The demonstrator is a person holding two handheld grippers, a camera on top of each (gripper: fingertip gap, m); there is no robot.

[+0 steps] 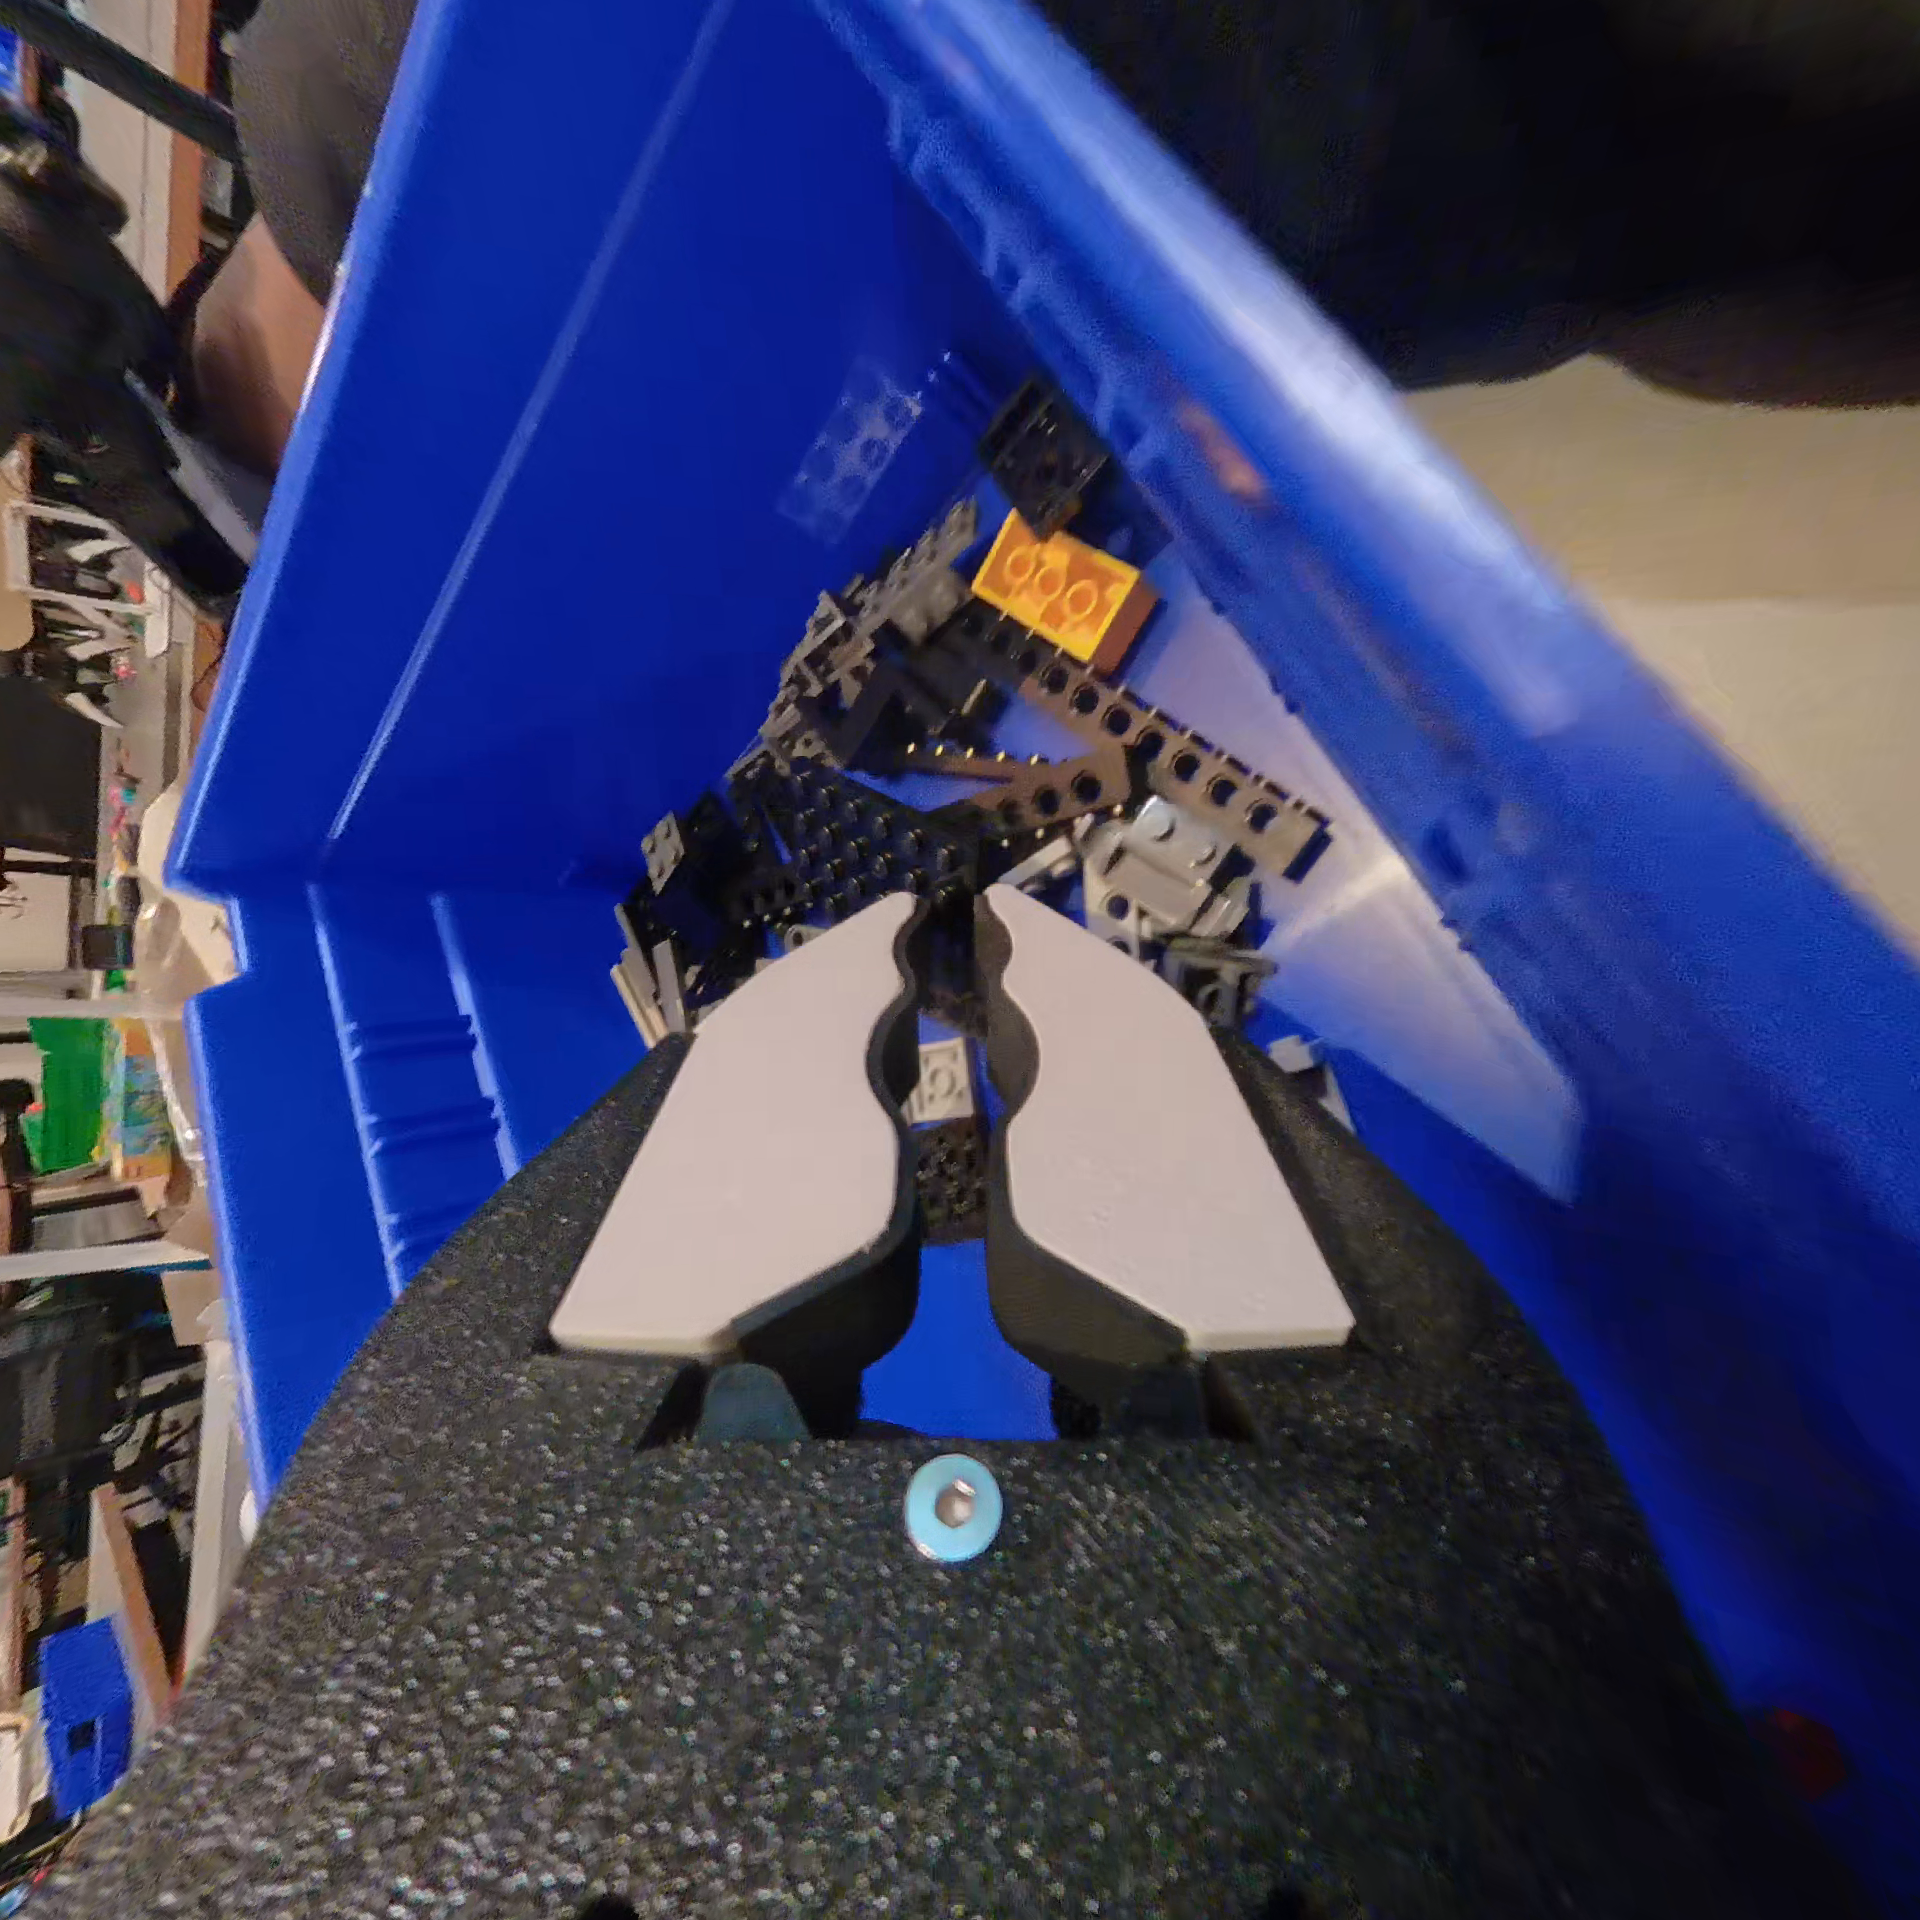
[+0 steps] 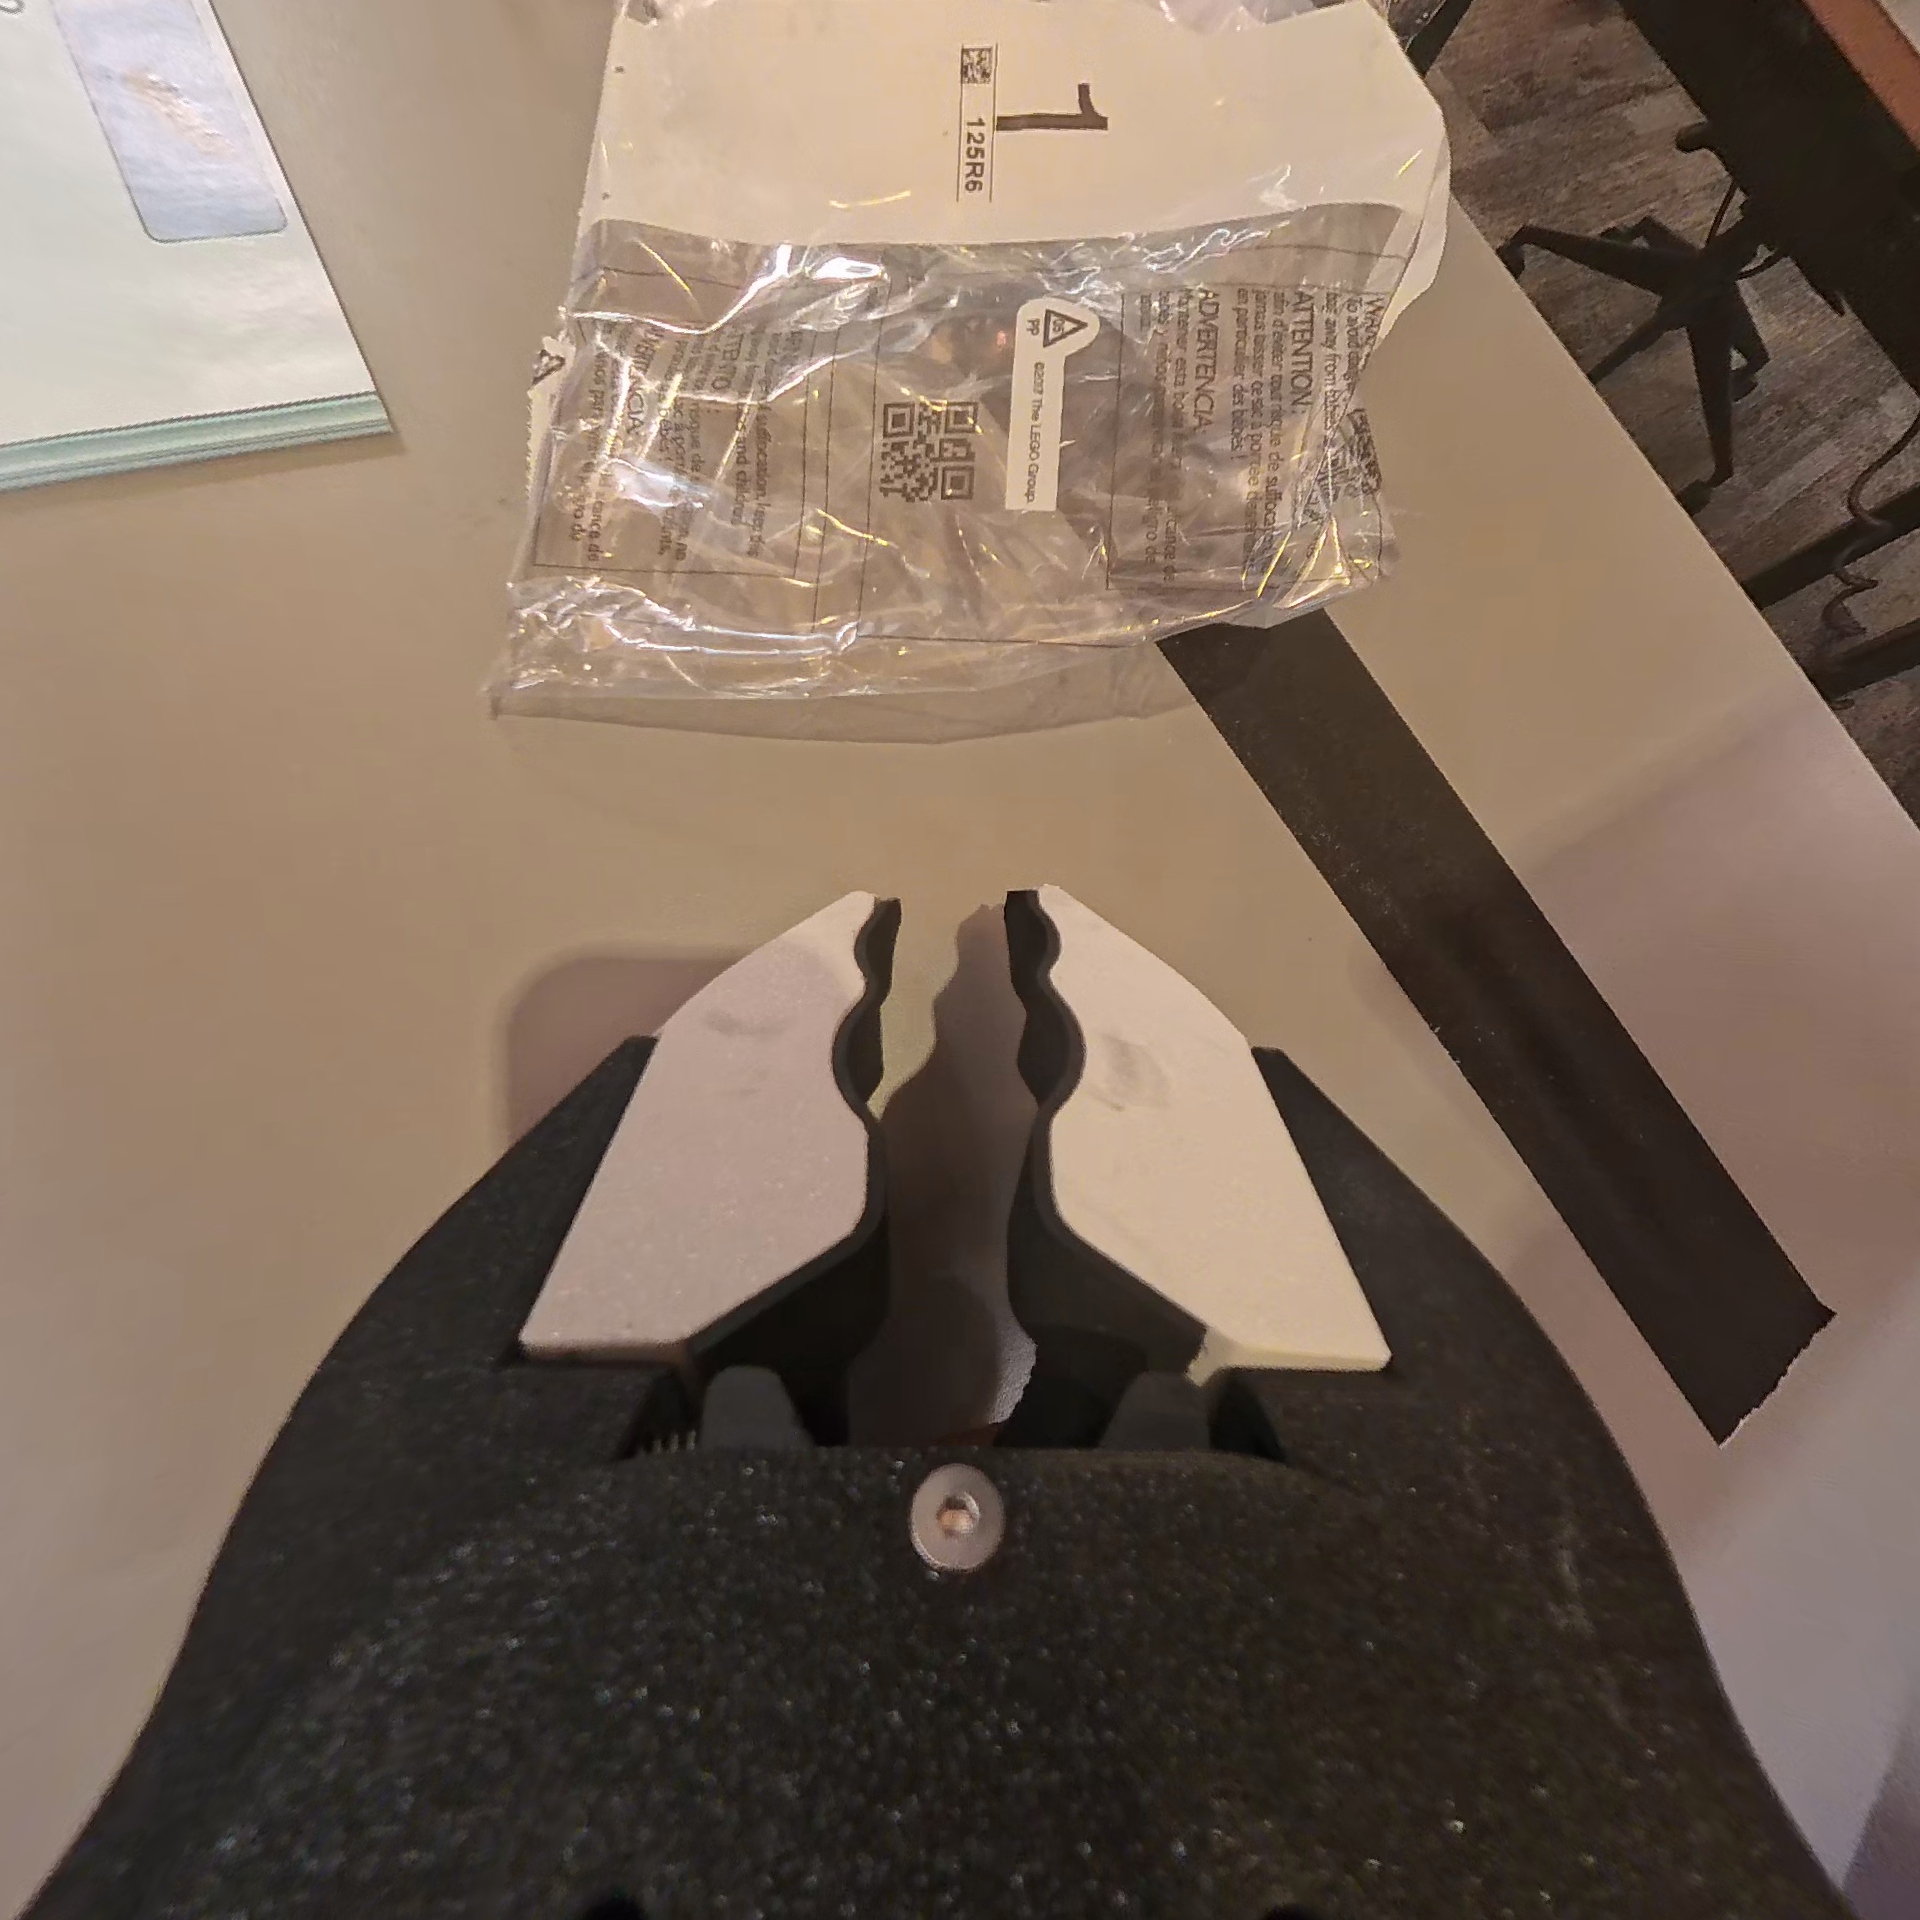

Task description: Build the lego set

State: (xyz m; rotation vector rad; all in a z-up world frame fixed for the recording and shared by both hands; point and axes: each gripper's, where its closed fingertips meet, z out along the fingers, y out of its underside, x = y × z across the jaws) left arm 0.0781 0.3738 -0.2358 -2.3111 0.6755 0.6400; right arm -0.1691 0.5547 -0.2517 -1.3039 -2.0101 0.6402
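In the left wrist view a blue bin point(image 1: 623, 520) holds a heap of lego pieces: a black studded plate point(image 1: 831, 842), a long black beam with holes point(image 1: 1174, 758), an orange brick point(image 1: 1060, 597) and grey pieces point(image 1: 1164, 862). My left gripper point(image 1: 948, 920) is down in the heap, and its pads are shut on a black piece point(image 1: 948, 940) at the near edge of the studded plate. My right gripper point(image 2: 951, 914) is open and empty. It hovers over the beige table point(image 2: 312, 779), short of a crumpled clear plastic bag point(image 2: 956, 447).
A pale booklet point(image 2: 156, 260) lies at the table's far left. A strip of black tape point(image 2: 1507, 987) runs diagonally across the table on the right. The table edge and an office chair base point(image 2: 1714, 260) lie beyond it. A small light grey plate point(image 1: 940, 1081) lies under my left fingers. My right fingertips sit around 30 centimetres from my left ones.
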